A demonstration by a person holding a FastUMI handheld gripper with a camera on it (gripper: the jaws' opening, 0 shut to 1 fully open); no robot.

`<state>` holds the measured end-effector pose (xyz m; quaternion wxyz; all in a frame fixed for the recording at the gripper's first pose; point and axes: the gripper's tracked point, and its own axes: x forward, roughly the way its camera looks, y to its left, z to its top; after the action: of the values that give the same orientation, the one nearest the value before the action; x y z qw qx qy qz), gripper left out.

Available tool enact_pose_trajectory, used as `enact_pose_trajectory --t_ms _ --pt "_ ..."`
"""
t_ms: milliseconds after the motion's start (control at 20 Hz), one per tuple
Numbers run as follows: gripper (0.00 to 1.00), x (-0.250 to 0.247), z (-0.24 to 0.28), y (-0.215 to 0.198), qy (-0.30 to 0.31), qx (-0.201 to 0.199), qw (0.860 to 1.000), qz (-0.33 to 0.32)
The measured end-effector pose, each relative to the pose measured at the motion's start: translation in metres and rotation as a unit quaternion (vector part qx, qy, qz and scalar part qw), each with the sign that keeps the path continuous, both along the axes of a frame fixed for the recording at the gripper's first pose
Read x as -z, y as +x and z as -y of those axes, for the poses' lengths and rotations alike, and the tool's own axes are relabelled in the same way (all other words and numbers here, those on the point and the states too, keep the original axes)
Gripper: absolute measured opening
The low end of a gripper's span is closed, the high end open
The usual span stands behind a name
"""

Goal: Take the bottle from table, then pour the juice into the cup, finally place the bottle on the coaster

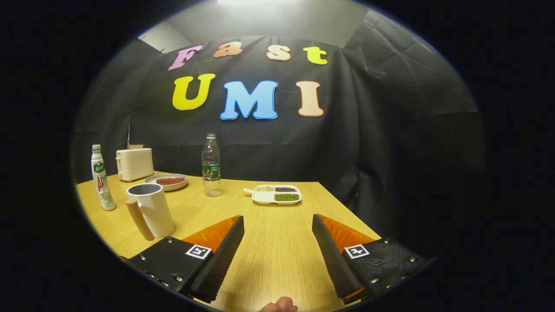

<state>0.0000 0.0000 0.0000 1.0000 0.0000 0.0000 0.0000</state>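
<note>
My gripper (278, 218) stands open above the wooden table (277, 255), with only bare tabletop between its fingers. A clear plastic bottle (211, 165) with a dark label stands upright beyond the left finger, well ahead. A white bottle (102, 178) with a green cap stands upright near the table's left edge. A white cup (151, 209) with a wooden handle stands just left of the left finger, between it and the white bottle; its mouth faces up.
A cream toaster (134, 163) sits at the far left corner, with a shallow plate (166, 181) holding something red beside it. A white divided dish (275, 194) of beans lies ahead of the fingers. A person's fingertip (279, 307) shows behind the gripper.
</note>
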Motion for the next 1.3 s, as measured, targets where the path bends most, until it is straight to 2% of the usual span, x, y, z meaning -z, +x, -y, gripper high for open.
enact_pose_trajectory --t_ms 150,250,400,550,700,1100,1300 --pt "0.96 -0.018 -0.013 0.010 0.022 -0.005 1.000 0.020" --pt "0.96 -0.026 -0.018 0.007 0.041 0.012 0.999 0.027" --pt "0.96 -0.038 -0.023 -0.019 0.057 0.069 0.995 0.032" --pt "0.96 -0.056 -0.051 -0.047 0.059 0.086 0.993 0.052" --pt "0.96 -0.064 -0.080 -0.064 0.035 0.095 0.994 0.051" --pt "0.96 -0.077 -0.183 -0.091 0.062 0.056 0.995 0.056" --pt "0.96 -0.079 -0.245 -0.101 0.071 0.007 0.996 0.059"
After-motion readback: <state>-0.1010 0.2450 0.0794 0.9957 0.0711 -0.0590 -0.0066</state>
